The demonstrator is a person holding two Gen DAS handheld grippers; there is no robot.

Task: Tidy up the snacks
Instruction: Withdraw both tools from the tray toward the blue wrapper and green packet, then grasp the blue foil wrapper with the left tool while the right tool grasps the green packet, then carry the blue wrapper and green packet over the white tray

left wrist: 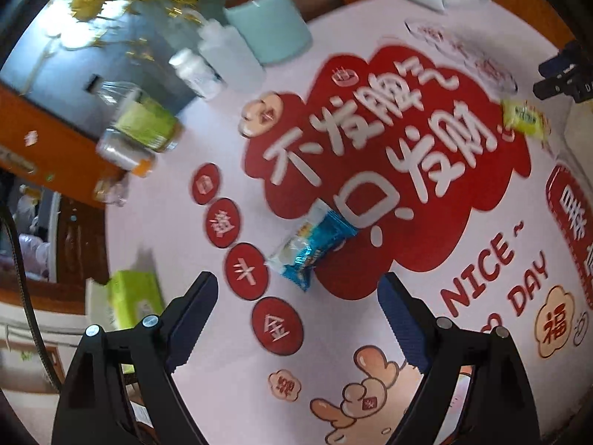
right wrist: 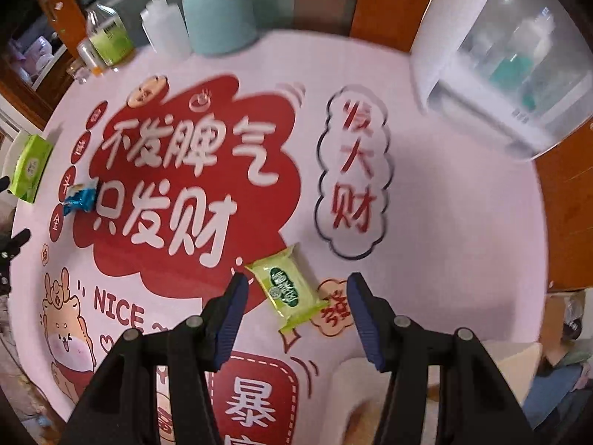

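Left wrist view: the left gripper [left wrist: 298, 289] has its fingers [left wrist: 194, 319] spread wide with nothing between them, above the counter [left wrist: 229, 378], which is covered by a pale pink mat [left wrist: 207, 244] printed with red cloud shapes, white Chinese characters and "NICE DAY". Just beyond the fingertips lies a blue-and-white snack packet [left wrist: 315, 248], flat on the mat at the edge of the red print, not touched by either finger. Off to the left sits a green tissue pack [left wrist: 135, 296]. Farther away, near the right rim, a yellow-green snack packet [left wrist: 524, 116] lies close to the dark tip of the right gripper [left wrist: 563, 74]. At the back stand a green-labelled bottle [left wrist: 144, 122], a white squeeze bottle [left wrist: 229, 55] and a pale teal canister [left wrist: 270, 26]. In the right wrist view, the right gripper [right wrist: 296, 285] has its fingers [right wrist: 229, 319] parted and gripping nothing; the same yellow-green snack packet [right wrist: 287, 291] lies flat on the mat between them, clear of both pads. The blue packet [right wrist: 79, 198] lies well apart at the left, near the tissue pack [right wrist: 31, 167]. Beyond, at the right, stands a clear lidded storage box [right wrist: 519, 59] with bottles inside.
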